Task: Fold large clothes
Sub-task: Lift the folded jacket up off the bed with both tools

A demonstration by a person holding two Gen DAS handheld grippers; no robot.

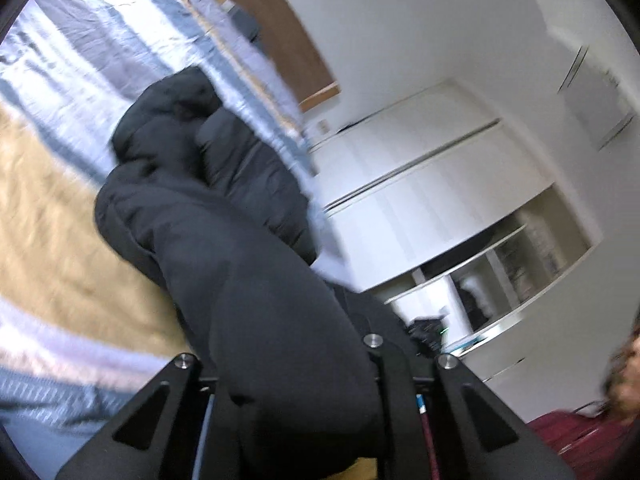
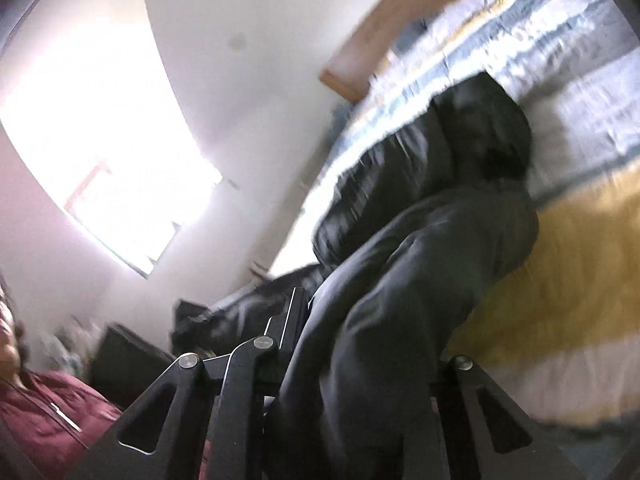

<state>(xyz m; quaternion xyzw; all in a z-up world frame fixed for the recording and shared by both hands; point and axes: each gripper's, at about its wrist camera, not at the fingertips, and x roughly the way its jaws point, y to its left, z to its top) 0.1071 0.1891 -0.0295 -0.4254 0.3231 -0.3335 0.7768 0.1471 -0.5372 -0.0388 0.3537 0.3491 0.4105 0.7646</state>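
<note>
A large black padded jacket (image 1: pixel 208 184) lies partly on the striped bedspread (image 1: pixel 60 184) and rises toward the camera. My left gripper (image 1: pixel 304 392) is shut on a fold of the jacket, which fills the gap between its black fingers (image 1: pixel 376 360). In the right wrist view the same jacket (image 2: pixel 432 240) stretches from the bed (image 2: pixel 580 240) up into my right gripper (image 2: pixel 352 392), which is shut on its fabric. The fingertips of both grippers are hidden by the cloth. Both views are blurred by motion and tilted.
White wardrobe with open shelves (image 1: pixel 460 208) stands beside the bed. A wooden headboard (image 2: pixel 384 28) is at the bed's far end. A bright window (image 2: pixel 100 152) is on the wall. A person in a maroon top (image 2: pixel 44 412) is close behind the grippers.
</note>
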